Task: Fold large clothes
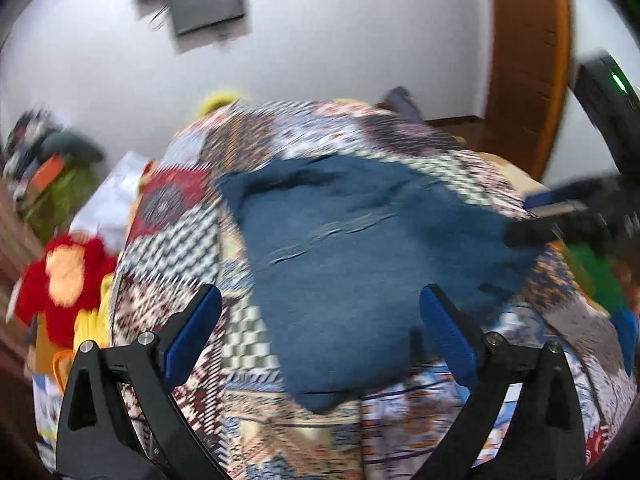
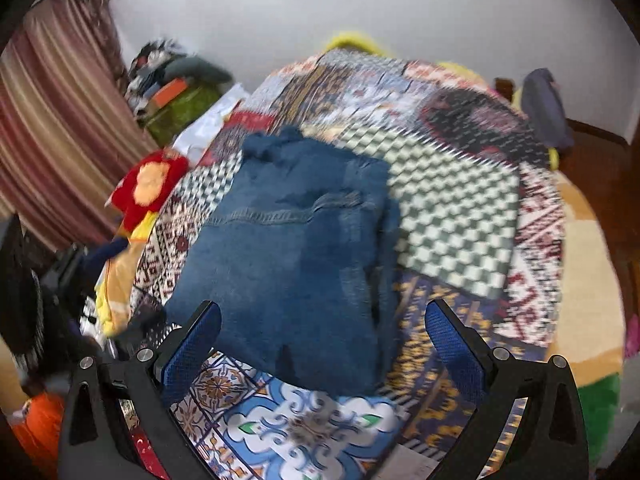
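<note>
item: denim garment [image 2: 292, 248], blue, already doubled into a rough rectangle, lying flat on the patchwork bedspread [image 2: 456, 208] at the centre of both views; a stitched seam runs across its upper half, and its far edge at 12 o'clock is bunched. layers stack unevenly along the 3 o'clock side in the right wrist view.

left gripper [image 1: 320, 328]: fingers spread wide, holding nothing, poised above the near edge of the denim garment [image 1: 360, 248].

right gripper [image 2: 322, 344]: fingers spread wide, holding nothing, hovering over the near corner at 6 o'clock.

step, as judged: between folds; one fold looks complete and neither claw has taken cloth. the next move likely calls for each claw to pinch a near corner through every layer, then carry it toward 12 o'clock without dragging the stack askew.

surroundings: red and yellow plush toy [image 2: 148, 184] at 9 o'clock off the bed edge; striped curtain [image 2: 52, 120] at 10 o'clock; white wall [image 1: 360, 40] at 12 o'clock. both views are motion-blurred.
</note>
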Tool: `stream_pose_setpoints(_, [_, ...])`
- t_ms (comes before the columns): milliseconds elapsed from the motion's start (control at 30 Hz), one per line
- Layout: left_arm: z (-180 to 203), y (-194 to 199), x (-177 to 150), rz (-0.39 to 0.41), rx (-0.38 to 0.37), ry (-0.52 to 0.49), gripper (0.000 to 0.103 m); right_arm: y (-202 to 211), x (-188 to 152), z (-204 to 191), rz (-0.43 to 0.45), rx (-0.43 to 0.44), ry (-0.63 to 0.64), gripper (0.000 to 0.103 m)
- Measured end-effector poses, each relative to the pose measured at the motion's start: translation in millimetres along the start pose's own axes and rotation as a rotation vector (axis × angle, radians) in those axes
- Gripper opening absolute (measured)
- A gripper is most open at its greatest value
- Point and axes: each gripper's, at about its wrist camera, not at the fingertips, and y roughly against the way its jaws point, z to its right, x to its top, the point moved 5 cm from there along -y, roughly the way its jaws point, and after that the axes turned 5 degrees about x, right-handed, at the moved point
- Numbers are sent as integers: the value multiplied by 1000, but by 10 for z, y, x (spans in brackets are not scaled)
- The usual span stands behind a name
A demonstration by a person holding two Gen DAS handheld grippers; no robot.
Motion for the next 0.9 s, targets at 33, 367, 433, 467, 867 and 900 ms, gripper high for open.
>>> stream_pose_setpoints(33, [-83,-67,-38,-20,3,26,100,-89,-24,-1,-20,4,-3,101])
stream_pose_setpoints(367, [-375,-568,-546,-185,-100,213,103,-566,-417,533,-192,2,-119,101])
stream_pose_setpoints(433, [-382,-538,-540,-188,-102,201,103,-477,-453,658,-190,0,-169,101])
stream_pose_setpoints(467, [-389,-512,-527,-191,-102,191,103,-427,-453,697,-184,-16,-172,101])
stream_pose_setpoints(867, [-705,-428,89,-87,36,87,102,134,200,591,-11,-83,-61,102])
stream_pose_setpoints(900, [-727,-462,181,-75,29,92,102,124,296,554,2,-75,-52,102])
